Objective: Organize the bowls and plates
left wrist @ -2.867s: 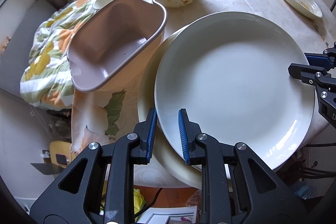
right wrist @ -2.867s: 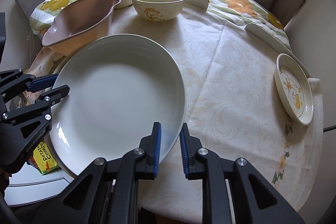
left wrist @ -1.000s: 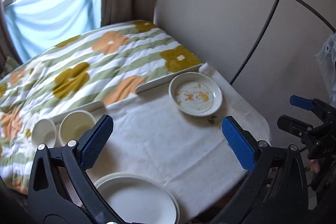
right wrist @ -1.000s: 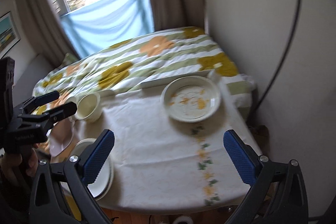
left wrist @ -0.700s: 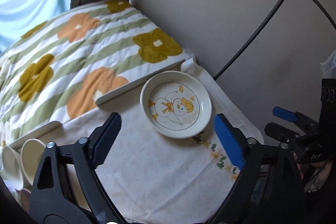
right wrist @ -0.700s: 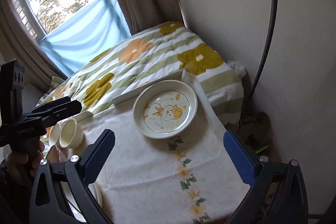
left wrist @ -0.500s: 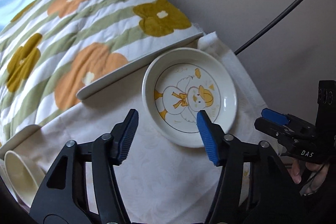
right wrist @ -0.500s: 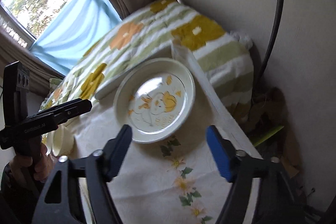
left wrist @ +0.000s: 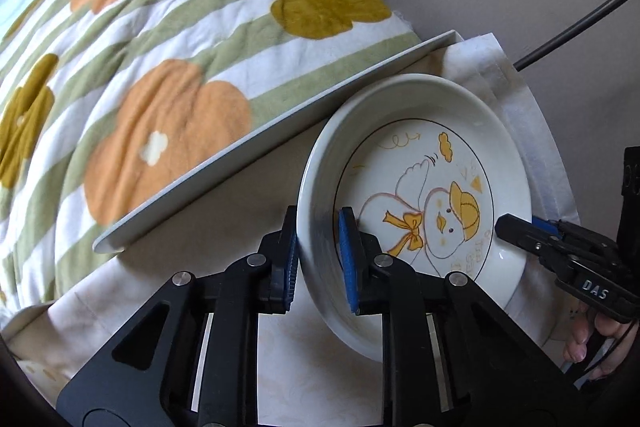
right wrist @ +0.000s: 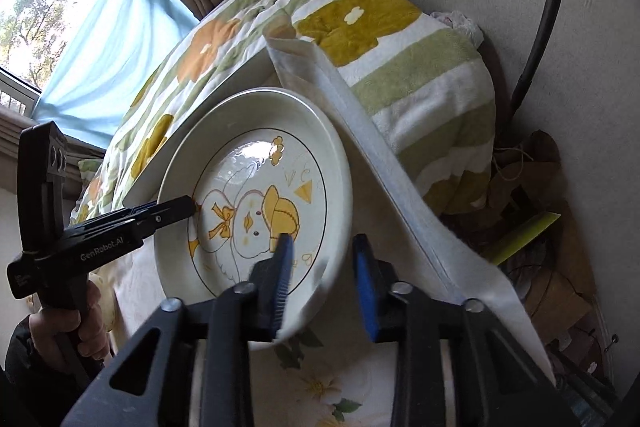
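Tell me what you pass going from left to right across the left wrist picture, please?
Flowery blanket → white board edge → left tongs → duck plate → right tongs → a hand's fingertips.

- "DAS" is showing in white on the right gripper [left wrist: 520, 227], just beside the duck plate [left wrist: 416, 195].
- "GenRobot.AI" is showing in white on the left gripper [right wrist: 176, 207], reaching onto that plate's rim.
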Motion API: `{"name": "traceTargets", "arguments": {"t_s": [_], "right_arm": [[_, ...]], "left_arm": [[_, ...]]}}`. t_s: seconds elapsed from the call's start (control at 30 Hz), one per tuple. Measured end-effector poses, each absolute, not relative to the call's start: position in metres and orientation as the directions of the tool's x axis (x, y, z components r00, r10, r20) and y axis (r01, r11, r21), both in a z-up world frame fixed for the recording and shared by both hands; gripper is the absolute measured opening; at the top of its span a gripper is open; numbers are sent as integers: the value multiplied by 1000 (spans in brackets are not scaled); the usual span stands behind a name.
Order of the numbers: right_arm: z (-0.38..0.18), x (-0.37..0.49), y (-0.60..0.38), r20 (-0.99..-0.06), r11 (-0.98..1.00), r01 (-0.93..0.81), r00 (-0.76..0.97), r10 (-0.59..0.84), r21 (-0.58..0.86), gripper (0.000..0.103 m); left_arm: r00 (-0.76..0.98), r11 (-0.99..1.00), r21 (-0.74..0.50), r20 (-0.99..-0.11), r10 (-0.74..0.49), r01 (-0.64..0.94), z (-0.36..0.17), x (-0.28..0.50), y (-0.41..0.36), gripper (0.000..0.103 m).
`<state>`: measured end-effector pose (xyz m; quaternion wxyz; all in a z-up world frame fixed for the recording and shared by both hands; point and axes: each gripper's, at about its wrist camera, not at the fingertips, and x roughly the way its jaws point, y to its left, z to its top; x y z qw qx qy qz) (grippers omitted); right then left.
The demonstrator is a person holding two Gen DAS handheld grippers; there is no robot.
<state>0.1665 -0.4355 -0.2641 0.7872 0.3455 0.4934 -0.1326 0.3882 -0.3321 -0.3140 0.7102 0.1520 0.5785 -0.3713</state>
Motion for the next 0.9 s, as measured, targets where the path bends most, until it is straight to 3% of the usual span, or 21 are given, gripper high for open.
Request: {"name": "traceTargets", "arguments": {"t_s": [0.53,0.9], "right_arm": [[-252,165,-427,-871,808,474,481,95,350,14],[-177,141,-388,-835,864,373,542,92,337,14]], "left_arm": [[118,667,-178,-920,-374,724,-295,375,-328,16],[244,719,-167,-869,-431,674,-211,326,-264,16]]}}
